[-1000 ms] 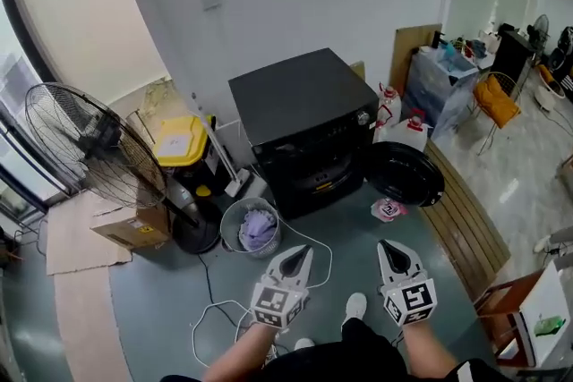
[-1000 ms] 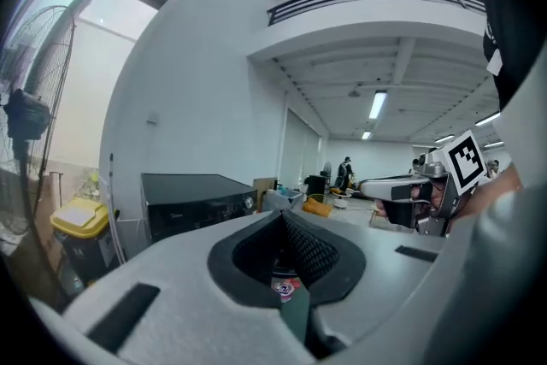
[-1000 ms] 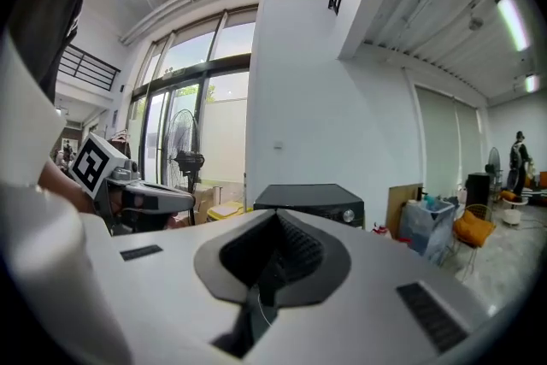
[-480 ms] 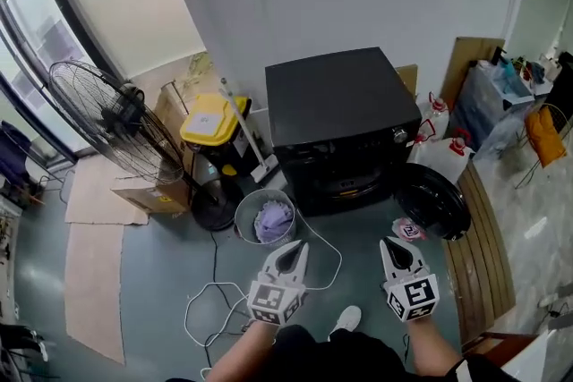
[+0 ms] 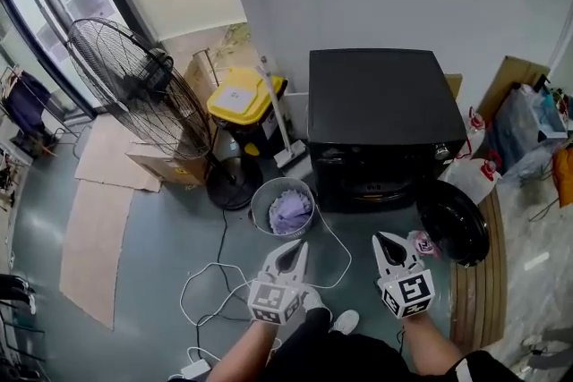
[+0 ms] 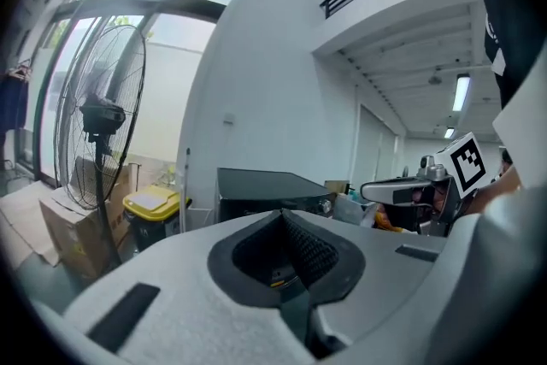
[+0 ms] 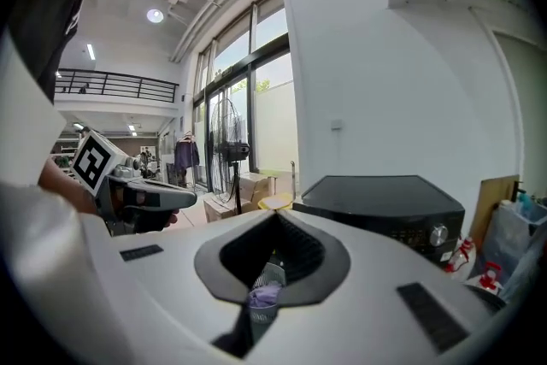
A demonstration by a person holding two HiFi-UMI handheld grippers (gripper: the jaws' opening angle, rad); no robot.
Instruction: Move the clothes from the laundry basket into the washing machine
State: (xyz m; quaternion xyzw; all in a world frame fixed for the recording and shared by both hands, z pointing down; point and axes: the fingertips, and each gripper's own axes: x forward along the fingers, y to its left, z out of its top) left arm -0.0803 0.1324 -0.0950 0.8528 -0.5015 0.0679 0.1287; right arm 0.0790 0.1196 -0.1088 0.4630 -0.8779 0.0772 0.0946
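Task is seemingly only starting: clothes [image 5: 291,212] are sitting in the basket [image 5: 259,199] beside the washing machine [image 5: 385,98], door [image 5: 452,224] hanging open, w/ left gripper [image 5: 295,250] & right gripper [image 5: 386,243] hovering nearby, jaws pressed together, empty.

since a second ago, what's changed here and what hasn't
The person has turned and shifted: the washing machine now faces the head view squarely, and the laundry basket lies just ahead of the left gripper. It and the right gripper have come along, with nothing taken or let go. Unchanged: both grippers shut and empty, lilac clothes in the basket, machine door open.
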